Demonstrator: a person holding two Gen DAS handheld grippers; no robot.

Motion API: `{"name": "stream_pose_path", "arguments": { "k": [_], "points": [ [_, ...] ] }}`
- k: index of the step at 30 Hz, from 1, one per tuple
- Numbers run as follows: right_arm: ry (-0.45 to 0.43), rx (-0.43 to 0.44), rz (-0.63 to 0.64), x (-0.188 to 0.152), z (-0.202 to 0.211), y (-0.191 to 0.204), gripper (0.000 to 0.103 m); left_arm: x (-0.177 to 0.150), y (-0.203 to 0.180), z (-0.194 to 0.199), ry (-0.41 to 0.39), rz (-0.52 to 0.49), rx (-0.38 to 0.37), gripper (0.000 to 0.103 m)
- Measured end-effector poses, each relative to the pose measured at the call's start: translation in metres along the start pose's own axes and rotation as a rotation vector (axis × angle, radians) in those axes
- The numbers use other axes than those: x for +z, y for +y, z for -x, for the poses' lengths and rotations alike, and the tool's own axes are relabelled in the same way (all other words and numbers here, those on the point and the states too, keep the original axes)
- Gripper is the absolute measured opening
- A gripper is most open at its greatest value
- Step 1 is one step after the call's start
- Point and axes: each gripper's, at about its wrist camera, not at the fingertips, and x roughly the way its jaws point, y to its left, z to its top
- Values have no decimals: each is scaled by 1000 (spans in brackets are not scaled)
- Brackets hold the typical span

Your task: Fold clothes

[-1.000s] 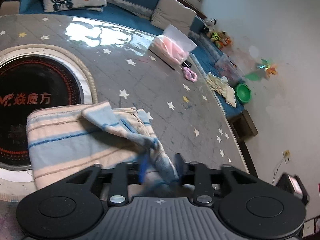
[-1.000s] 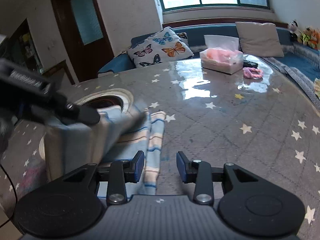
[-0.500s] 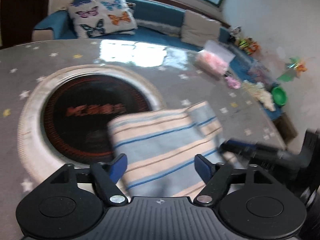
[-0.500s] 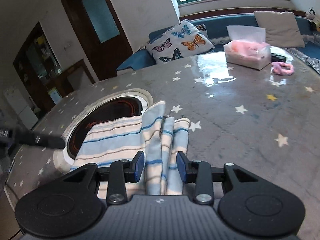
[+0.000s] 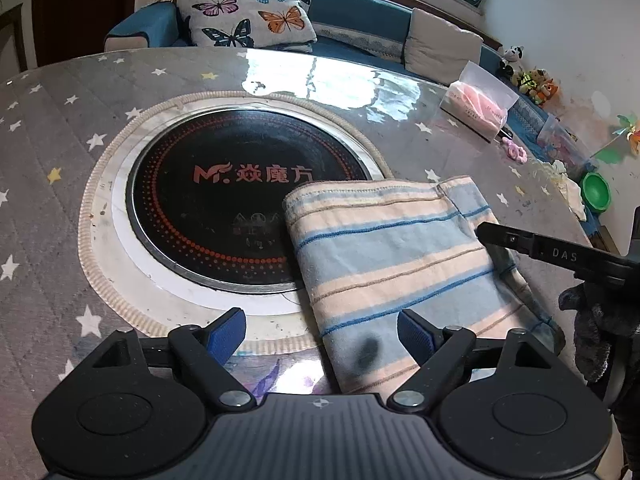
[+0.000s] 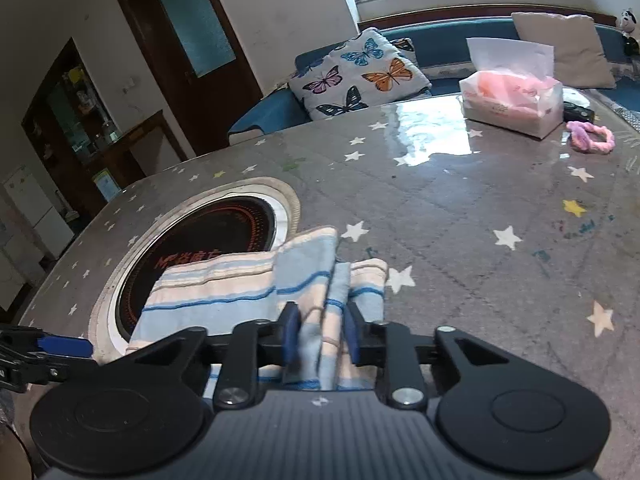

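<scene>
So the striped cloth is lying folded on the worktop, right out in front of the left gripper. Its near corner runs down between the two blue pads but neither pad touches it, and the jaws are spreading wider with just that loose corner between them. The far corner of the cloth overlaps the black round cooktop set into the worktop.

The right gripper is on the cloth's bunched edge, where a few layers stack up. Its jaws are closing in, with the folded edge squeezed between the pads. From the left camera you can see it coming in from the right side, one dark finger over the cloth's right edge, with a gloved hand behind it.

Both grippers tilt down toward the worktop, left one steeper.

Count-wise: one cloth, two grippers, one cooktop. Further off past the right gripper there's one tissue pack and one pink scrunchie beside it, and one butterfly cushion on the sofa behind the worktop.
</scene>
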Motion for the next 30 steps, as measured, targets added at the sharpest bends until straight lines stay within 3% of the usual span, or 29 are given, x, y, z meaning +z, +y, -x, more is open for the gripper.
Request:
{"name": "stream_pose_path", "arguments": {
  "k": [2, 6, 11, 16, 22, 25, 30],
  "points": [
    [-6, -3, 1, 1, -1, 2, 7, 0, -1, -1, 1, 4, -2, 86],
    [-47, 10, -15, 6, 7, 6, 6, 0, -1, -3, 2, 0, -1, 86],
    [-115, 10, -36, 12, 21, 2, 5, 1, 1, -6, 4, 5, 10, 87],
    [-68, -31, -122, 5, 0, -24, 7, 2, 0, -8, 8, -4, 17, 87],
    [-109, -51, -72, 3, 9, -19, 5, 7, -7, -10, -6, -28, 21, 91],
    [-78, -75, -80, 1, 2, -21, 6, 10, -14, -12, -12, -53, 18, 91],
    [-85, -99, -63, 1, 8, -23, 13, 11, -28, -11, -39, -122, 28, 91]
  ]
}}
